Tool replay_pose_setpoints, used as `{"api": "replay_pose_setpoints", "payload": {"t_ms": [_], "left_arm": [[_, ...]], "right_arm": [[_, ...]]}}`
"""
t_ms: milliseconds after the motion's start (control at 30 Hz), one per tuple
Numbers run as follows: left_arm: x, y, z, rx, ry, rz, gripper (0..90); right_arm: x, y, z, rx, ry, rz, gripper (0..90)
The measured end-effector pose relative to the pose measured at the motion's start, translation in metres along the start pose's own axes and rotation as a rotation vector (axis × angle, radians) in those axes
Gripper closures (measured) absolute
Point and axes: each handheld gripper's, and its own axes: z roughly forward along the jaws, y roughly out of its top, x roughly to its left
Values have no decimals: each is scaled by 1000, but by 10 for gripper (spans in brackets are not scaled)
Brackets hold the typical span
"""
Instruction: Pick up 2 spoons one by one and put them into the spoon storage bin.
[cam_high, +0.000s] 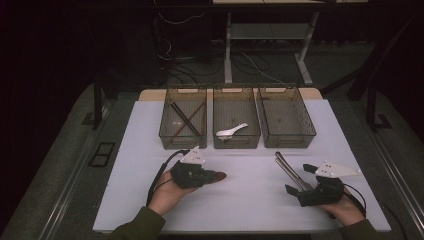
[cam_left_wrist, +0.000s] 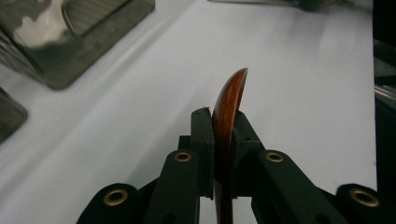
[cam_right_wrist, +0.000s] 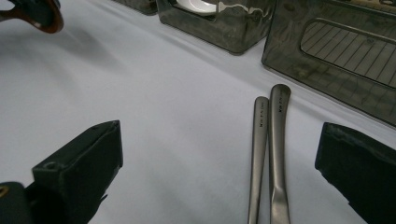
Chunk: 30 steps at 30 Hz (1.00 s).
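My left gripper (cam_high: 212, 176) is shut on a brown wooden spoon (cam_high: 219, 176) over the front left of the white table (cam_high: 240, 200). In the left gripper view the spoon (cam_left_wrist: 229, 102) stands edge-on between the two pads of that gripper (cam_left_wrist: 223, 121), its bowl curving out past the tips. My right gripper (cam_high: 299, 179) is open at the front right. Two metal utensil handles (cam_high: 285, 165) lie side by side on the table and run between its jaws. In the right gripper view the handles (cam_right_wrist: 271, 140) lie nearer the right jaw of the gripper (cam_right_wrist: 223, 140), untouched by either pad.
Three smoky clear bins stand in a row at the back. The left bin (cam_high: 182, 141) holds dark chopsticks (cam_high: 183, 120), the middle bin (cam_high: 236, 142) a white spoon (cam_high: 231, 132), and the right bin (cam_high: 289, 141) looks empty. The floor behind them is dark, with cables and table legs.
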Motion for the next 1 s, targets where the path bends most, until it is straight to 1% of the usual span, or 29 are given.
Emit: {"api": "replay_pose_setpoints", "payload": {"t_ms": [100, 300, 433, 633, 667, 700, 767, 933, 967, 1000], "left_arm": [[2, 9, 2, -17, 7, -2, 820], [6, 29, 7, -42, 18, 8, 820], [10, 45, 10, -74, 31, 8, 820], [18, 73, 12, -95, 62, 18, 821], [19, 77, 13, -99, 65, 11, 820], [22, 82, 13, -103, 70, 20, 820], [26, 90, 15, -106, 84, 19, 820], [39, 110, 21, -116, 106, 15, 820], [42, 114, 24, -130, 111, 7, 820], [45, 117, 25, -132, 116, 7, 820]], "right_arm": [[0, 0, 0, 0, 0, 1, 4], [0, 0, -1, -3, 1, 7, 4], [1, 0, 0, -2, 2, -1, 4], [1, 0, 0, -1, 1, -1, 4], [1, 0, 0, 0, 2, 2, 4], [1, 0, -1, 1, 3, 4, 4], [0, 0, 0, -1, 0, -2, 4], [0, 0, 0, -2, 3, -1, 4], [0, 0, 0, -2, 3, 1, 4], [0, 0, -1, -4, 4, 1, 4]]}}
